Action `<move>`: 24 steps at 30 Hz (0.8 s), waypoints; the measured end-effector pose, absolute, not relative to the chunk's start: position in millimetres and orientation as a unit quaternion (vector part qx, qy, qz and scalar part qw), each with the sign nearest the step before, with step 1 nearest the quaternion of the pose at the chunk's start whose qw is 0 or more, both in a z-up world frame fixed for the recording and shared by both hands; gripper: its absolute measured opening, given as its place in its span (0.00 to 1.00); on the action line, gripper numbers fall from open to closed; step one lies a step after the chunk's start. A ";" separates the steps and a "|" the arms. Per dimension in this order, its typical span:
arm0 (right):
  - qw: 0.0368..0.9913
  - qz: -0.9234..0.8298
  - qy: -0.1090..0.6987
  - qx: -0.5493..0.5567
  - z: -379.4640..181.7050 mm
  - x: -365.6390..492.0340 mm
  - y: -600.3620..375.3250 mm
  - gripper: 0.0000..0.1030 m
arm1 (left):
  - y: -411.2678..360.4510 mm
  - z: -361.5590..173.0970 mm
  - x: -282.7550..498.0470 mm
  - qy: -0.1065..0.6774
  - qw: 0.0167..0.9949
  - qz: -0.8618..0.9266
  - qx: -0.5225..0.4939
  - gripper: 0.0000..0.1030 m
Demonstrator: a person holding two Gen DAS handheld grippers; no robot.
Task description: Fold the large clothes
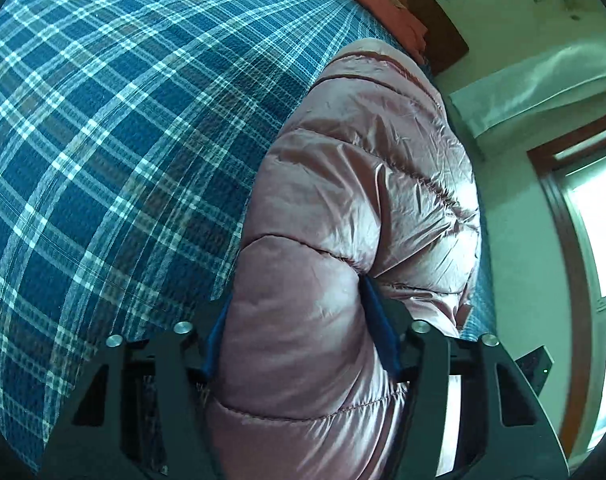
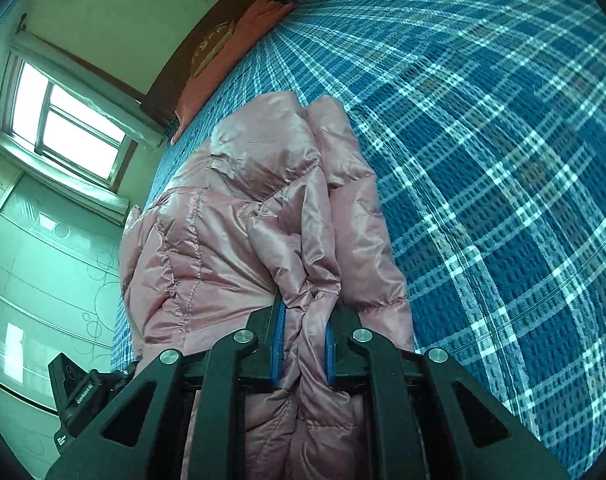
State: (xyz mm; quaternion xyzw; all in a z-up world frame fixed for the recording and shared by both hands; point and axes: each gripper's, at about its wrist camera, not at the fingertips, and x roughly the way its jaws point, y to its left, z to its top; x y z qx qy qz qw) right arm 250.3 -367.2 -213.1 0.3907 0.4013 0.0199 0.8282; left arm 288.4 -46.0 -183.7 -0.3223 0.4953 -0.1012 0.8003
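Note:
A shiny pink puffer jacket (image 1: pixel 363 160) lies lengthwise along the edge of a bed covered in blue plaid (image 1: pixel 103 120). My left gripper (image 1: pixel 297 292) is clamped on a thick padded roll of the jacket, and its blue pads dent the fabric on both sides. In the right wrist view the jacket (image 2: pixel 223 240) shows its folded layers and a sleeve running away from me. My right gripper (image 2: pixel 305 308) is shut tight on a bunched pleat of that jacket near its front edge. Both grippers point down at the bed.
The plaid cover (image 2: pixel 503 160) stretches wide beside the jacket. A salmon pillow (image 2: pixel 231 60) and a dark wooden headboard (image 1: pixel 431 12) are at the far end. A window (image 2: pixel 71 120) and a pale wardrobe (image 2: pixel 43 280) lie past the bed's edge.

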 end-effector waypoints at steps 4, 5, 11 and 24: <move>0.834 0.018 0.396 0.385 -214.8 248.2 -364.9 0.13 | -49.4 -191.4 292.0 0.496 0.805 -0.102 -0.311 0.48; 0.834 0.019 0.395 0.385 -214.8 249.7 -364.6 0.13 | -47.7 -191.5 293.1 0.496 0.804 -0.104 -0.311 0.48; 0.825 0.026 0.392 0.407 -198.1 226.5 -373.5 0.29 | -34.6 -177.4 288.2 0.501 0.792 -0.133 -0.323 0.56; 0.820 0.051 0.393 0.414 -173.3 106.4 -337.4 0.62 | -14.2 -161.7 202.0 0.453 0.813 -0.178 -0.320 0.65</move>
